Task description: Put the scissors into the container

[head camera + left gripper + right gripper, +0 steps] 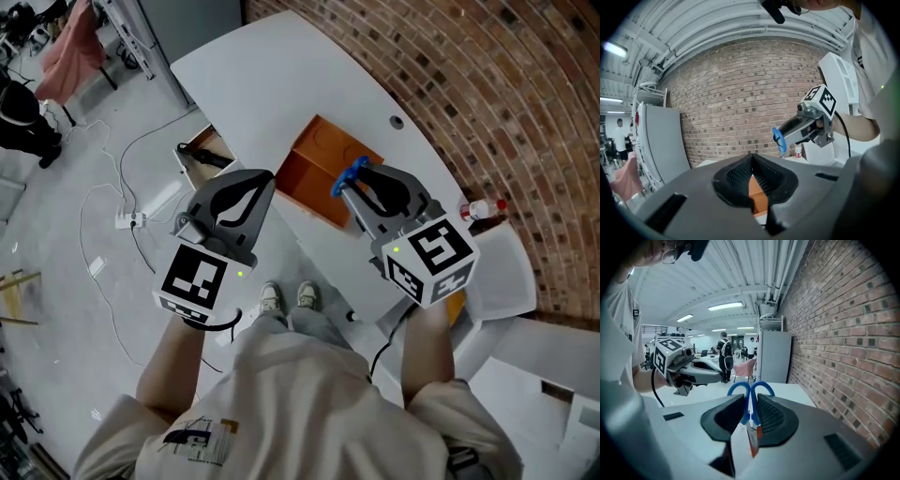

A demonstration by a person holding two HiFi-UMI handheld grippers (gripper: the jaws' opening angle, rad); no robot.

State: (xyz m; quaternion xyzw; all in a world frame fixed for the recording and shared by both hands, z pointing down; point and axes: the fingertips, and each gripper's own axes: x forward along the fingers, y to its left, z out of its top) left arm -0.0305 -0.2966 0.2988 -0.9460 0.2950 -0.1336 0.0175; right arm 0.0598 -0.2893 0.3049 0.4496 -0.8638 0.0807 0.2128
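Observation:
An orange open-topped container (317, 169) lies on the white table (272, 84). My right gripper (351, 186) hangs over its right end, shut on scissors with blue handles (349, 172). In the right gripper view the two blue handle loops (751, 389) stick out past the jaws, and the blades (752, 439) hang down between the pads. My left gripper (262, 186) is at the container's left end with its jaws together and nothing between them. In the left gripper view its pads meet at the tip (751, 158), and the container (757, 193) shows through the gap below.
A brick wall (487, 84) runs behind the table. A small red-capped bottle (484, 208) stands near the table's right end, beside a white chair (506, 281). An open drawer unit (202, 155) and cables (112, 216) are on the floor at left. People stand far off in the right gripper view.

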